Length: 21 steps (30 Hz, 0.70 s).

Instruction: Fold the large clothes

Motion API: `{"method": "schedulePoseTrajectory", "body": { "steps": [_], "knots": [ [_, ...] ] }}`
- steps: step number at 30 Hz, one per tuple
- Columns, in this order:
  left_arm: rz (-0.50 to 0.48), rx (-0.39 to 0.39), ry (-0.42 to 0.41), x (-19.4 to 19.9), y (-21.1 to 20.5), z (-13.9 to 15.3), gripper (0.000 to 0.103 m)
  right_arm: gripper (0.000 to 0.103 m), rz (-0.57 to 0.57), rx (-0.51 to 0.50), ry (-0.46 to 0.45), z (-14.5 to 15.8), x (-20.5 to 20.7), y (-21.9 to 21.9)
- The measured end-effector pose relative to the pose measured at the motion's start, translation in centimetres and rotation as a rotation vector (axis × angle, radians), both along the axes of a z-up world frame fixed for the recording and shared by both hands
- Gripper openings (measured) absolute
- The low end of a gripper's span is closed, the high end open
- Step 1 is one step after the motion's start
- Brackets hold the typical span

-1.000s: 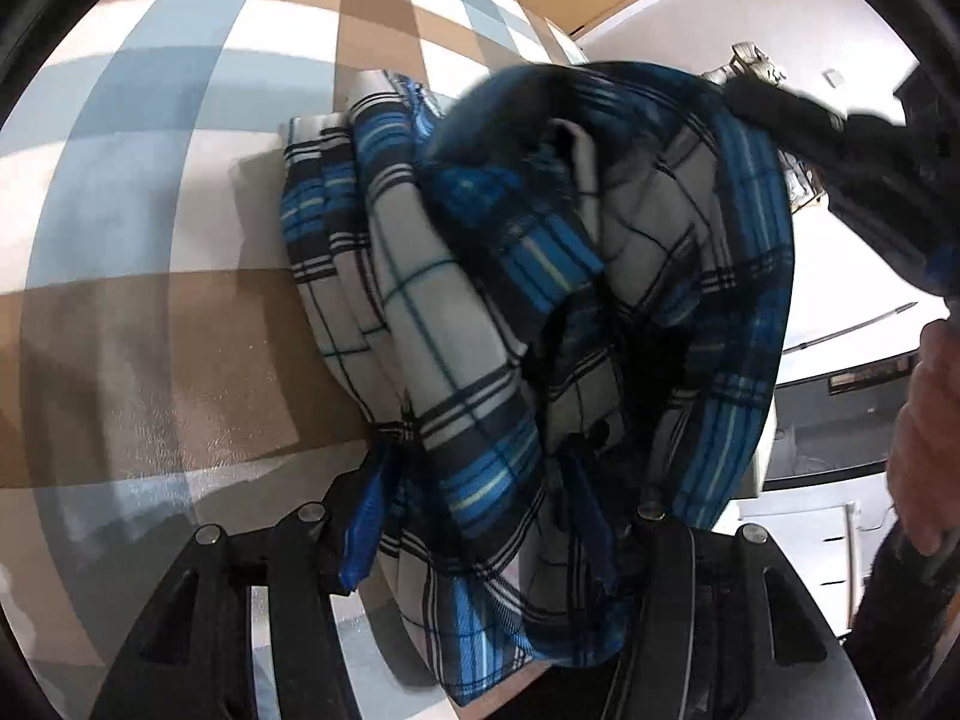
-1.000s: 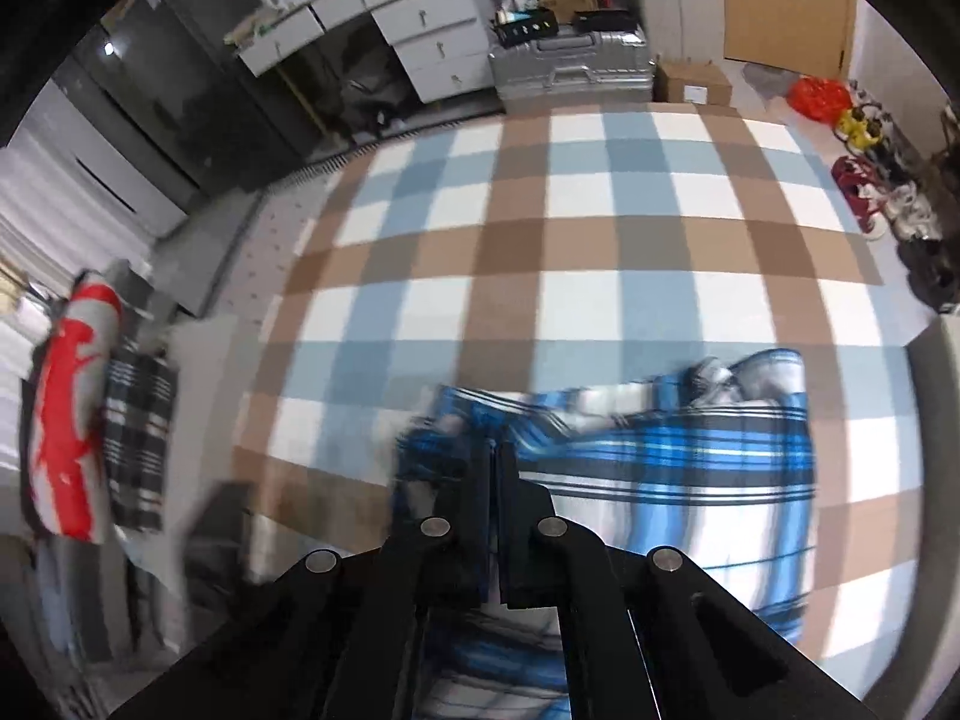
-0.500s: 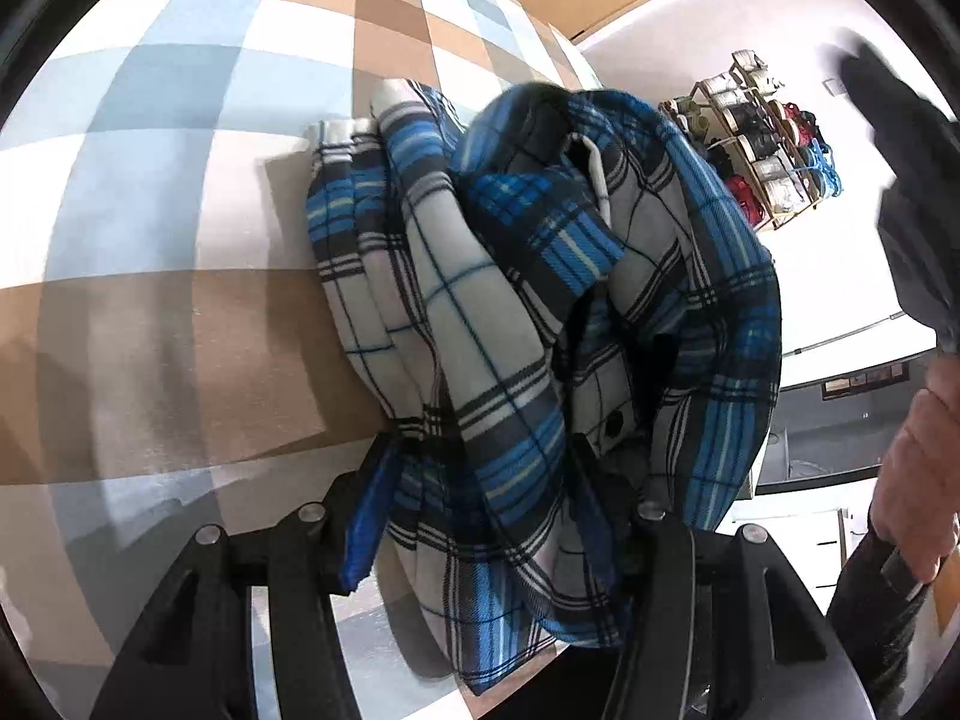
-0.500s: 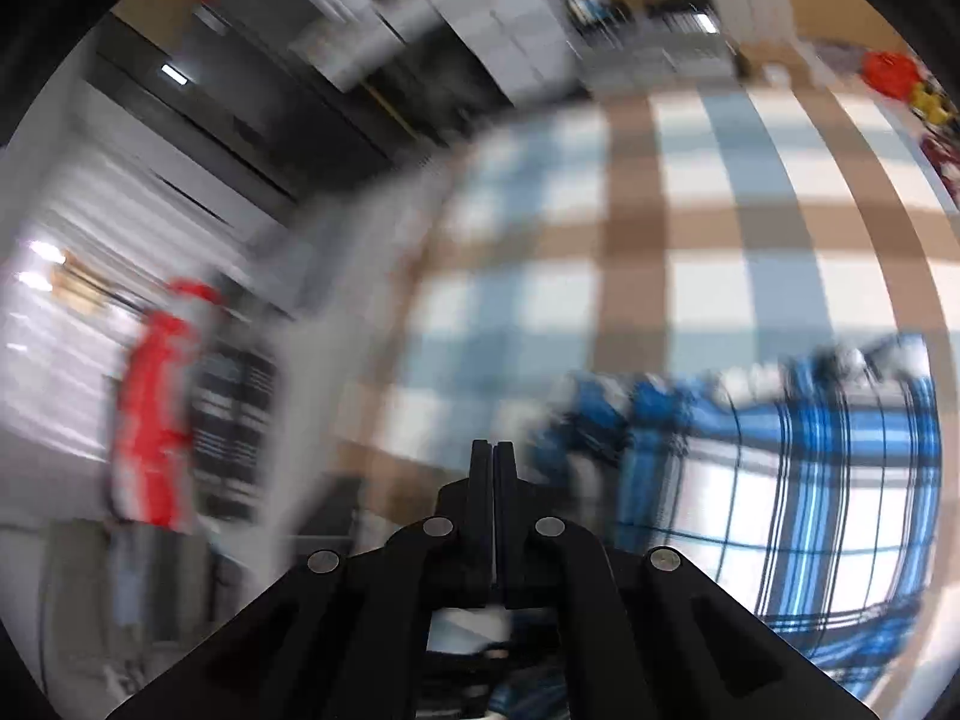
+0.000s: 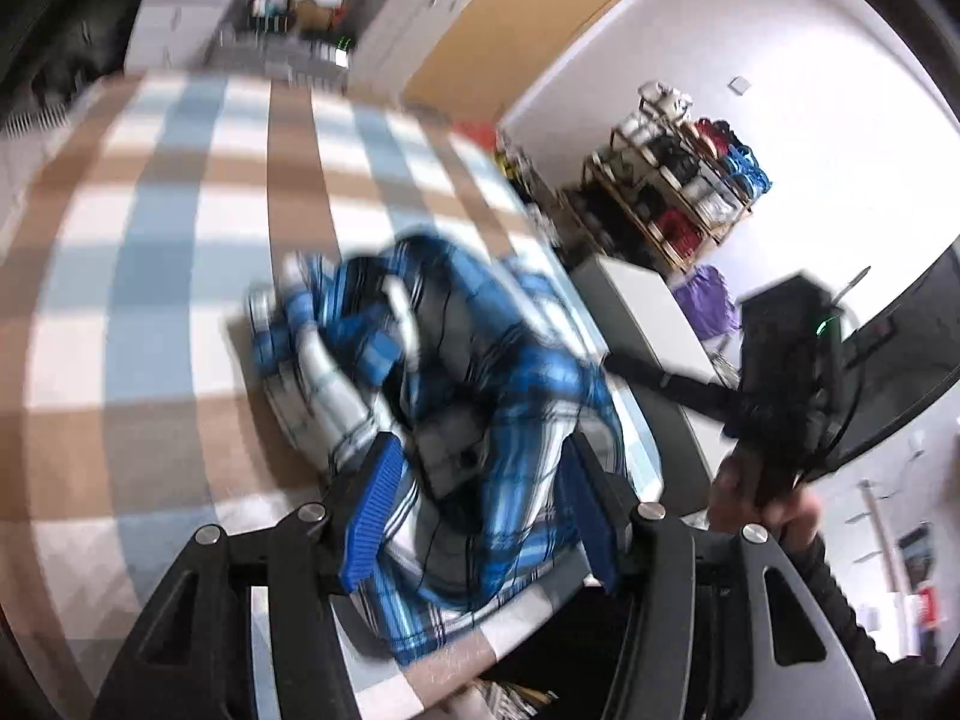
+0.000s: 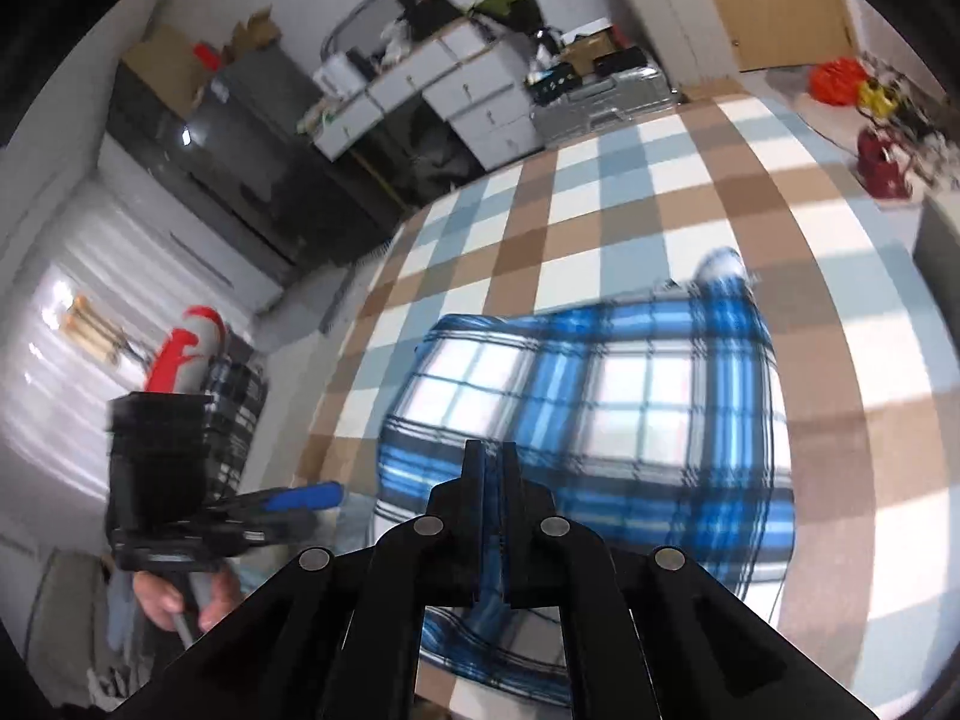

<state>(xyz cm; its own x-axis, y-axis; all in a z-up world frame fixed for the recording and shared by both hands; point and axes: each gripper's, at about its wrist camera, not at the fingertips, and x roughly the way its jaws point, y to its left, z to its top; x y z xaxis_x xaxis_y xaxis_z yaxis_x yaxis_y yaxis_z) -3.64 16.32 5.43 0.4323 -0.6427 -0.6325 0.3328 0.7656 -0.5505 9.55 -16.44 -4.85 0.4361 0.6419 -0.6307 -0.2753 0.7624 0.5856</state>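
Note:
A blue, white and black plaid shirt (image 5: 468, 372) lies bunched on the checked table cover (image 5: 180, 276). In the right wrist view the shirt (image 6: 606, 396) shows as a broad folded panel. My left gripper (image 5: 480, 450) hovers just above the heap. Its jaws are opening and its blue pads (image 5: 372, 504) stand clear of the cloth on either side. My right gripper (image 6: 492, 450) is shut over the shirt's near edge, with no cloth visibly in it. Each view shows the other tool: the right gripper (image 5: 666, 387) beside the shirt, and the left gripper (image 6: 318, 498) at the table's left edge.
Drawer units (image 6: 468, 90) and a silver case (image 6: 600, 102) stand beyond the table's far end. A shoe rack (image 5: 678, 192) lines the white wall. A pile of folded plaid cloth (image 6: 234, 414) sits off the table to the left. A hand (image 5: 762, 498) grips the right tool.
My left gripper has lifted off the bunched shirt and spread its jaws, leaving the cloth lying on the table. My right gripper, still shut, has swung sideways and now sits over the shirt.

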Motion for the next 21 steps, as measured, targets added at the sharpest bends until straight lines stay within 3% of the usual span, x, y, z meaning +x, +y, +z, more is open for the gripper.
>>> {"method": "schedulePoseTrajectory", "body": {
  "steps": [2,4,5,6,7,8,11,13,19,21],
  "knots": [
    [0.020,0.021,-0.048,-0.1,-1.0,1.1,0.064,0.003,-0.030,0.063,-0.009,-0.8,-0.3,-1.1],
    [0.032,0.032,-0.092,-0.5,-1.6,1.8,0.065,0.008,-0.067,0.080,-0.041,-1.3,-0.5,-2.0],
    [0.035,0.054,-0.113,-0.6,-2.3,2.1,0.065,0.024,-0.106,0.081,-0.066,-1.5,-0.7,-2.6],
    [0.034,0.078,-0.128,-0.8,-3.1,2.3,0.065,0.064,-0.149,0.077,-0.089,-1.4,-1.0,-3.1],
    [0.029,0.095,-0.134,-1.0,-3.3,2.1,0.065,0.083,-0.186,0.083,-0.116,-1.2,-1.3,-3.5],
    [0.018,0.119,-0.135,-0.9,-4.3,2.3,0.065,0.094,-0.212,0.097,-0.148,-0.9,-1.6,-4.0],
    [-0.017,0.170,-0.125,0.4,-6.6,1.9,0.065,0.094,-0.215,0.139,-0.229,0.9,-2.0,-5.6],
    [-0.046,0.203,-0.114,0.5,-7.7,1.9,0.065,0.097,-0.276,0.158,-0.279,1.5,-2.8,-7.2],
    [-0.113,0.178,-0.068,2.8,-11.9,1.2,0.065,0.102,-0.412,0.091,-0.254,0.5,-2.8,-10.8],
    [-0.106,0.253,-0.004,4.9,-12.3,-1.3,0.065,0.102,-0.428,0.083,-0.223,0.0,-2.3,-11.5]
  ]
}}
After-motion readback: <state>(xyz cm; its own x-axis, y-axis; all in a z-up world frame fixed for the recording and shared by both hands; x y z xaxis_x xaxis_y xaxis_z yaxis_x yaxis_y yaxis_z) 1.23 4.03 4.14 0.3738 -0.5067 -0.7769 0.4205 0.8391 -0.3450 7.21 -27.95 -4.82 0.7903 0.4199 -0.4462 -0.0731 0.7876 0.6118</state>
